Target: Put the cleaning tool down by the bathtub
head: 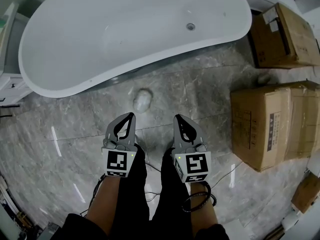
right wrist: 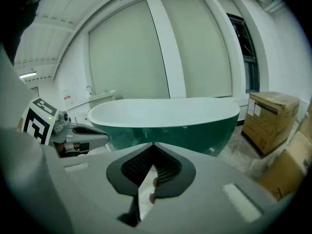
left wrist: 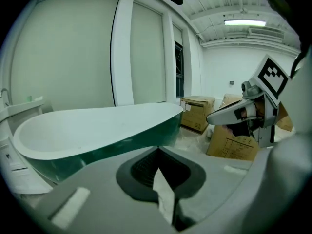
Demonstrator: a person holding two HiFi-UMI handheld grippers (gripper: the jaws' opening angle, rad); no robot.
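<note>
A small pale, rounded cleaning tool (head: 142, 100) lies on the grey marble floor just below the white bathtub (head: 100, 24), with nothing touching it. My left gripper (head: 131, 115) and right gripper (head: 178, 117) hover side by side a little nearer than the tool, both pointing toward the tub, jaws shut and empty. In the left gripper view my shut left gripper (left wrist: 157, 150) faces the bathtub (left wrist: 97, 126), with the right gripper (left wrist: 210, 118) at its right. In the right gripper view my right gripper (right wrist: 153, 145) faces the bathtub (right wrist: 165, 116); the left gripper (right wrist: 105, 135) shows at left.
Cardboard boxes stand to the right: one near the tub's end (head: 282, 34), a larger one (head: 272, 126) closer in. A white cabinet (head: 7, 81) sits at the far left. A thin cable (head: 225, 176) trails on the floor by the person's legs.
</note>
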